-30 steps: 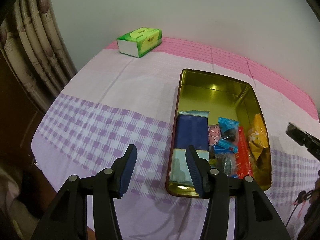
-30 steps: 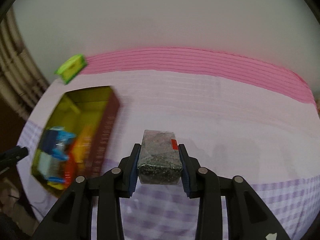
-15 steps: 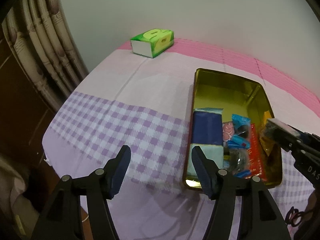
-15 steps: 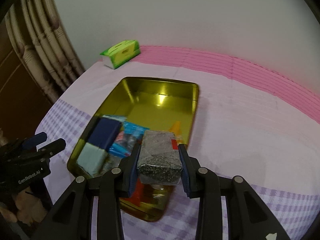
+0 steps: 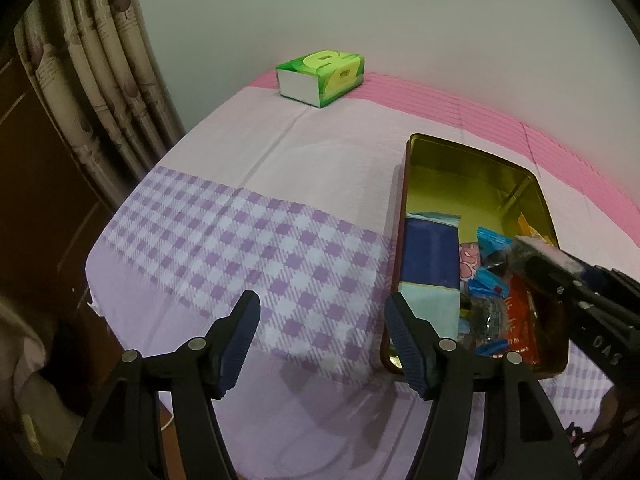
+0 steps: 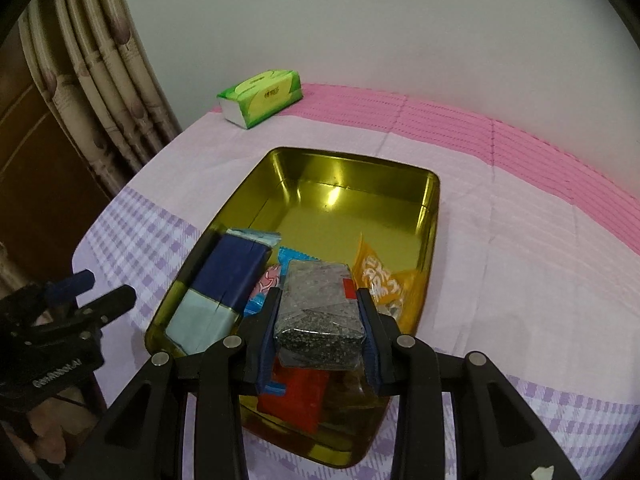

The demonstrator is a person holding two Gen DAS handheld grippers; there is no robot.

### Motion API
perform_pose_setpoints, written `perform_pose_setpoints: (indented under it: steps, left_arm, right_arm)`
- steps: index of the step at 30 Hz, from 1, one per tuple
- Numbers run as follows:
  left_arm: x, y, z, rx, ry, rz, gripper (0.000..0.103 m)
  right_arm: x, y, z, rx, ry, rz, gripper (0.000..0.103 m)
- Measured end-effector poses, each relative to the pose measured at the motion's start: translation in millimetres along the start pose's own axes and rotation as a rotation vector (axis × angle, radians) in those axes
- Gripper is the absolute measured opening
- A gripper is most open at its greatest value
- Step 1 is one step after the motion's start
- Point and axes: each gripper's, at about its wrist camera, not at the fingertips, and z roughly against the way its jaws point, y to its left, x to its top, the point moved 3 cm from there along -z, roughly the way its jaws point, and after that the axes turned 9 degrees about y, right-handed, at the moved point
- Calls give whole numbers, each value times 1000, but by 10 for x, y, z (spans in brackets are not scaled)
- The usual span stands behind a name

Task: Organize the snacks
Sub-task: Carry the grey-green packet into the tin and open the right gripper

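A gold tin (image 6: 340,216) lies on the pink and purple checked cloth, its near half filled with snacks. Among them are a dark blue and pale box (image 6: 232,276), an orange pack (image 6: 380,280) and a red pack (image 6: 296,396). My right gripper (image 6: 319,296) is shut on a dark speckled snack pack (image 6: 316,316) and holds it over the tin's near end. My left gripper (image 5: 322,298) hangs over the checked cloth just left of the tin (image 5: 460,184). Its jaws are opening and nothing is between them.
A green tissue box (image 5: 322,74) sits at the far end of the table by the wall. A curtain (image 5: 100,80) hangs along the left, past the table's edge. The far half of the tin's floor is bare.
My right gripper has carried the speckled pack leftward from over the cloth to above the tin's near end. My left gripper's jaws have spread wider and now stand beside the tin.
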Motion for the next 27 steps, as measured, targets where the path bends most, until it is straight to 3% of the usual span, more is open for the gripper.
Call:
perform_pose_setpoints:
  steps: [6,13,27]
  left_arm:
    - [5,37,-11,-5,6,21,66]
    - [-4,40,-17,-4,8,24,67]
    - [-11,15,-26,-8,14,10,67]
  right_arm:
    - [58,-28,-66,-17,3,-1,33]
    - [-1,-118,-294,-4,66,-50,33]
    - [-37,-120,-302,-2,62,-53,36]
